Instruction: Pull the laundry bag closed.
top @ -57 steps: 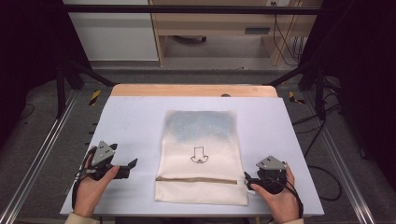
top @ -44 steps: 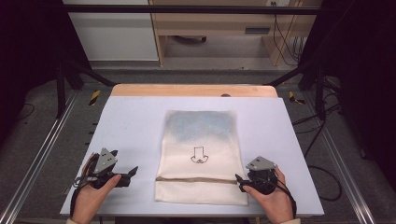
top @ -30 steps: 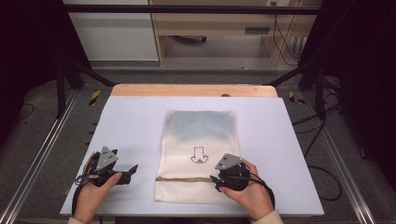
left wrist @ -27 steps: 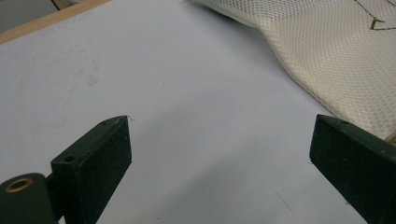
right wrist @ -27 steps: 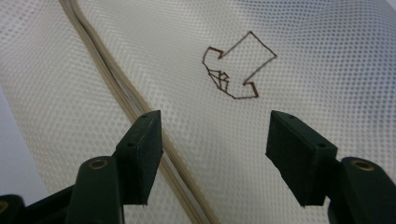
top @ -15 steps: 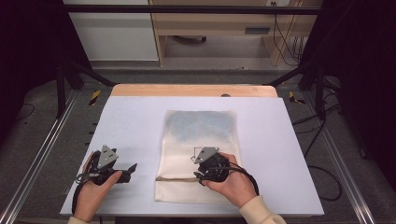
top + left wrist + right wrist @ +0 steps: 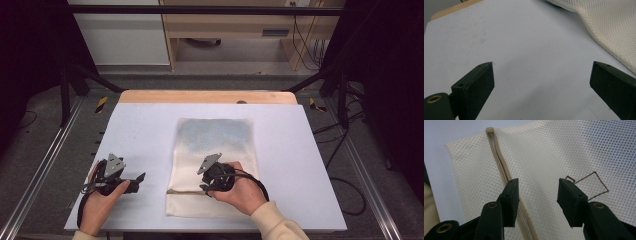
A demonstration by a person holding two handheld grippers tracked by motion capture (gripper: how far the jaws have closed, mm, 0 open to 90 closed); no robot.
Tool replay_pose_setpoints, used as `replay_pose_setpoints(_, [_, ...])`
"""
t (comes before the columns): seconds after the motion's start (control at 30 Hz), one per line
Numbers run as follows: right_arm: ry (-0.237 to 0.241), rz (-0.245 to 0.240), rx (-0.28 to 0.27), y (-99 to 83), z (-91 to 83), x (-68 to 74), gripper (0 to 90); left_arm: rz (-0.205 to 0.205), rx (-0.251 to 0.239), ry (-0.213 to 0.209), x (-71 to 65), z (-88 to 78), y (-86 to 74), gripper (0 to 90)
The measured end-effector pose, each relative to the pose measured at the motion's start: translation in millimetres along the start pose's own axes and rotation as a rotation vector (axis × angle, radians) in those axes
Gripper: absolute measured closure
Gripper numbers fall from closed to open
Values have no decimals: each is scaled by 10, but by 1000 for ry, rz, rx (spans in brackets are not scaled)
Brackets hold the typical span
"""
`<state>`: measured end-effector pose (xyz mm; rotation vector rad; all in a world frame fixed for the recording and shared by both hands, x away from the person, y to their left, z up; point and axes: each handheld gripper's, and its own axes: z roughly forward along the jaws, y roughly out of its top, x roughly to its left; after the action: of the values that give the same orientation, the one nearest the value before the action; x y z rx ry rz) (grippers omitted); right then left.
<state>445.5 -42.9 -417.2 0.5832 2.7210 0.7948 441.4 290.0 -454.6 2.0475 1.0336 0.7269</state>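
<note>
Jaws of your right gripper [image 7: 537, 202] have just been closing and are now standing partly open over the mesh bag [image 7: 216, 145] — nothing is pinched between them, one pad hovering beside the bag's zipper [image 7: 499, 162] and the other near the brown stitched outline [image 7: 596, 185]. Your left gripper [image 7: 541, 82] is holding its jaws wide over the bare white table [image 7: 145, 125], the bag's edge lying just beside it — the bag itself is lying flat mid-table.
</note>
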Motion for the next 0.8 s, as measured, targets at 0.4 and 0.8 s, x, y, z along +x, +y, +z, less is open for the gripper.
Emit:
replay_pose_setpoints(0.4, [54, -41, 25, 193, 108, 50, 584, -6, -12, 5, 42, 9, 6, 55])
replay_pose_setpoints(0.8, [92, -69, 43, 360, 183, 96, 664, -20, -10, 16, 79, 21, 6, 56])
